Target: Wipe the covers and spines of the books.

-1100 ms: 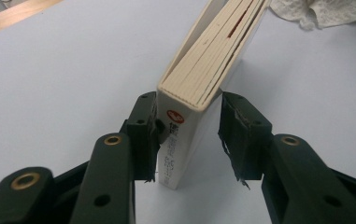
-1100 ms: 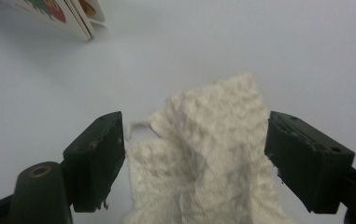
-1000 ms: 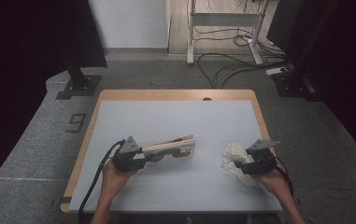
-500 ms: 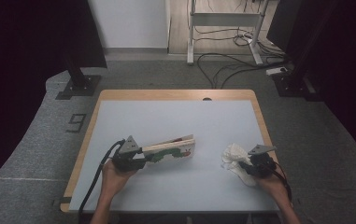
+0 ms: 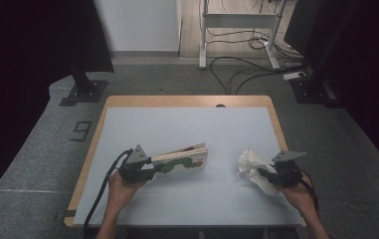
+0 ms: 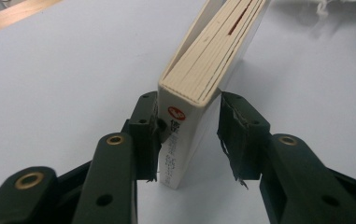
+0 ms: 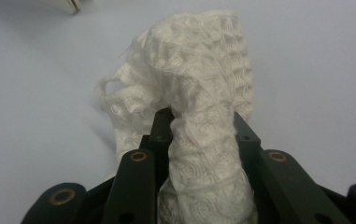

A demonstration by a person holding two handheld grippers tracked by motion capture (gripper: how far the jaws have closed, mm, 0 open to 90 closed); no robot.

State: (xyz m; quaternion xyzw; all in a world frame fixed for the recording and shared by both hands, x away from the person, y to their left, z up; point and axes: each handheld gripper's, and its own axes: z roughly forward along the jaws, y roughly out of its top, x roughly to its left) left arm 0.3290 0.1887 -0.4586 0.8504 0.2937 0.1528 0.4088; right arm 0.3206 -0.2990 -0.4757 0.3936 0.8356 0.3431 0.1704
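The crumpled white waffle-weave cloth (image 7: 199, 93) lies near the right edge of the pale grey surface (image 5: 177, 129), and the right gripper (image 5: 271, 177) has it; the jaws have just been closing, and in the right gripper view a thick fold of the fabric is pinched tight between the black fingers (image 7: 248, 140), the rest of it bunched up ahead of them; so the grasp on the cloth looks done. The thick cardboard picture book with a green caterpillar on its cover (image 5: 184, 160) sits left of centre, well apart from the cloth, standing on its long edge; the left gripper (image 5: 149, 169) holds it at the spine end, its fingers (image 6: 143, 126) only as far apart as the book is thick, one pad against each cover. What is left, as a judgement: the cloth most likely has to be carried across to the book, perhaps to wipe it while the left gripper steadies it; neither thing has yet come near the other.
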